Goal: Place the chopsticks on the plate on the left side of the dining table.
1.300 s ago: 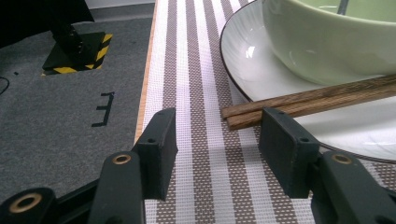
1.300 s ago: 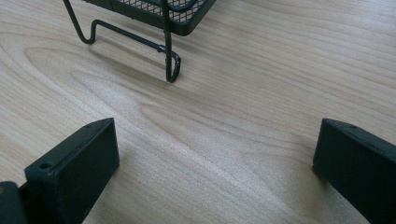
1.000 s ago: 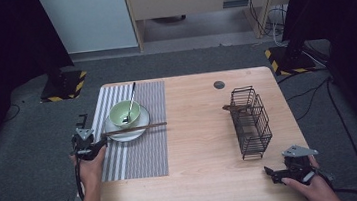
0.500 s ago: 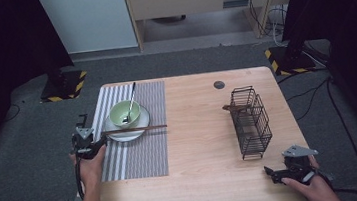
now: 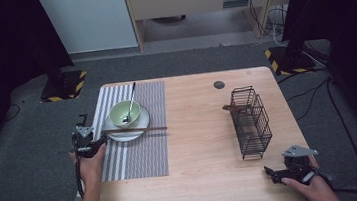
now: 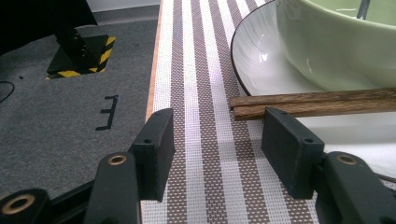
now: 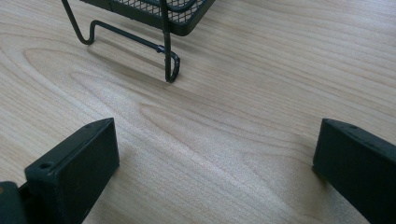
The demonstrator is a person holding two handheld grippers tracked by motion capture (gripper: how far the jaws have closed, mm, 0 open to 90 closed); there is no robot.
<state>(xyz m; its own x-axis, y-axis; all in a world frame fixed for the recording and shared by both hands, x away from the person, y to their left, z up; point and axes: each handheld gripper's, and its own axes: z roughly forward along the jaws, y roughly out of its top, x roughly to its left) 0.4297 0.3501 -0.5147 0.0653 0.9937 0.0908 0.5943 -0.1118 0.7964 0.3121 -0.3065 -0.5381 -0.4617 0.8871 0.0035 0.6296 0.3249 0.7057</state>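
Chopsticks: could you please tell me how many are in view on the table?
2 chopsticks, side by side across the near rim of the white plate, in front of the green bowl. The brown piece in the wire basket is too small to identify.

Pale green bowl [image 5: 124, 112] on white plate [image 5: 141, 123]; brown-and-white striped mat [image 5: 137, 155]; dark brown chopsticks [image 5: 139, 129]; black wire basket [image 5: 251, 123].

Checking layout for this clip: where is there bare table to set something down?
Free: bare wood between the striped mat and the wire rack. Crowded: the mat's far half, where the bowl, plate and chopsticks sit.
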